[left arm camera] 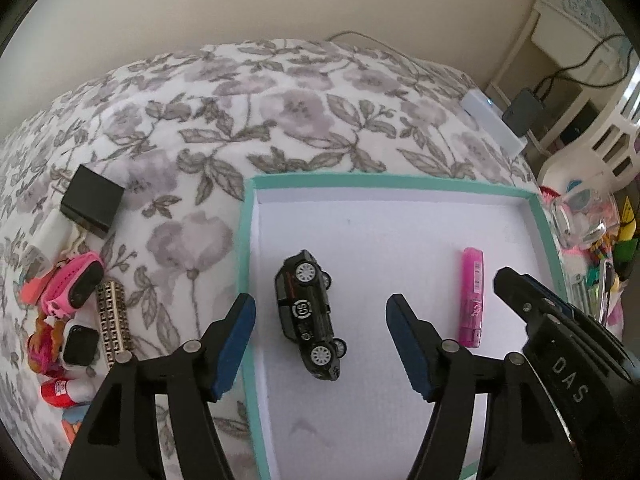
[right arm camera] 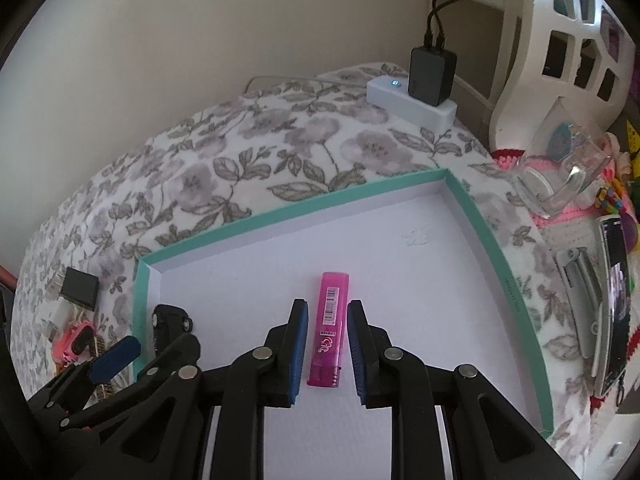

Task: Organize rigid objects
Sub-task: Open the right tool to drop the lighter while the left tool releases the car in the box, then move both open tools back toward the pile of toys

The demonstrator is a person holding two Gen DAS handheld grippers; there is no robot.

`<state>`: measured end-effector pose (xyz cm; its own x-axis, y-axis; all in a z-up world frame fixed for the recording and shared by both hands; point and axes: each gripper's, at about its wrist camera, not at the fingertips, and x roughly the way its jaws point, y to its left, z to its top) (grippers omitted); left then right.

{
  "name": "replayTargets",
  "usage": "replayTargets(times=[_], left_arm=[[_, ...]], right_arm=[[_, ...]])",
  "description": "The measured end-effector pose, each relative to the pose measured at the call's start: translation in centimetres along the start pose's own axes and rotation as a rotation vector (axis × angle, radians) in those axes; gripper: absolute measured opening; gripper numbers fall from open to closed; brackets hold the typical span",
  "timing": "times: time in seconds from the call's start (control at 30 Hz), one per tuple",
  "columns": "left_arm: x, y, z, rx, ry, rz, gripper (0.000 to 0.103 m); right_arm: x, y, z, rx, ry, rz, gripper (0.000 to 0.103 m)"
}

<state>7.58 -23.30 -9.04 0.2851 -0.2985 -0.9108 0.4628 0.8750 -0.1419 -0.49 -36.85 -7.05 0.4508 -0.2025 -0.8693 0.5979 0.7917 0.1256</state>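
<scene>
A white tray [right arm camera: 472, 216] with a green rim is laid on a flowered blanket [left arm camera: 224, 112]. A black toy car [left arm camera: 310, 316] is seen lying on its side in the tray, between the wide-apart fingers of the left gripper [left arm camera: 320, 348]. A pink lighter [right arm camera: 328, 328] is placed to the right, pointing far and near. It is straddled by the right gripper [right arm camera: 328, 352], whose fingers are apart, not squeezing it.
</scene>
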Motion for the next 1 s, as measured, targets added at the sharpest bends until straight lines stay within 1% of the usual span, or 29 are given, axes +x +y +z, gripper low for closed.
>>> replayTargets(times=[0.1,0.17,0.2,0.27,0.5,0.53,0.57,0.63,0.7,0.73,0.77,0.83,0.9,0.97,1.0], left_arm=[[-0.6,0.5,0.1,-0.027,-0.006,-0.015,0.069],[-1.0,0.7,0.1,-0.037,-0.02,0.005,0.077],[-1.3,1.0,0.2,-0.044,-0.03,0.009,0.079],[-1.6,1.4,0.2,-0.063,-0.038,0.015,0.081],[-2.7,4.4,0.0,-0.162,-0.071,0.087,0.085],[-2.8,4.9,-0.1,-0.178,-0.072,0.092,0.087],[-2.8,5.3,-0.2,-0.189,-0.073,0.094,0.09],[-3.0,6.1,-0.5,-0.216,-0.076,0.1,0.093],[-3.2,6.5,-0.7,-0.229,-0.079,0.115,0.093],[-3.3,6.7,-0.8,-0.231,-0.08,0.122,0.093],[-3.4,6.9,-0.9,-0.236,-0.083,0.134,0.093],[-3.6,7.2,-1.1,-0.242,-0.085,0.147,0.094],[-3.9,7.6,-1.3,-0.25,-0.089,0.159,0.094],[-4.1,7.8,-1.6,-0.259,-0.09,0.166,0.103],[-4.3,8.0,-1.7,-0.265,-0.094,0.169,0.103]], right_arm=[[-0.5,0.0,0.0,0.008,-0.015,0.002,0.022],[-0.8,0.0,-0.1,0.01,-0.021,0.0,0.022],[-1.0,0.0,-0.1,0.013,-0.024,0.001,0.022],[-1.1,0.0,-0.2,0.015,-0.023,0.003,0.022],[-1.2,0.9,-1.1,-0.021,0.0,0.001,0.022],[-1.1,1.1,-1.3,-0.028,0.005,0.0,0.025],[-1.0,1.4,-1.5,-0.04,0.011,-0.005,0.032],[-0.9,1.8,-1.8,-0.059,0.018,-0.015,0.041],[-0.8,2.2,-2.1,-0.076,0.024,-0.02,0.042],[-0.9,2.4,-2.3,-0.08,0.024,-0.023,0.047],[-0.9,2.5,-2.4,-0.085,0.023,-0.028,0.055],[-1.1,2.8,-2.6,-0.095,0.016,-0.035,0.064],[-1.3,3.0,-2.8,-0.102,0.013,-0.035,0.066],[-1.3,3.1,-3.0,-0.103,0.017,-0.029,0.072],[-1.3,3.2,-3.1,-0.104,0.02,-0.028,0.073]])
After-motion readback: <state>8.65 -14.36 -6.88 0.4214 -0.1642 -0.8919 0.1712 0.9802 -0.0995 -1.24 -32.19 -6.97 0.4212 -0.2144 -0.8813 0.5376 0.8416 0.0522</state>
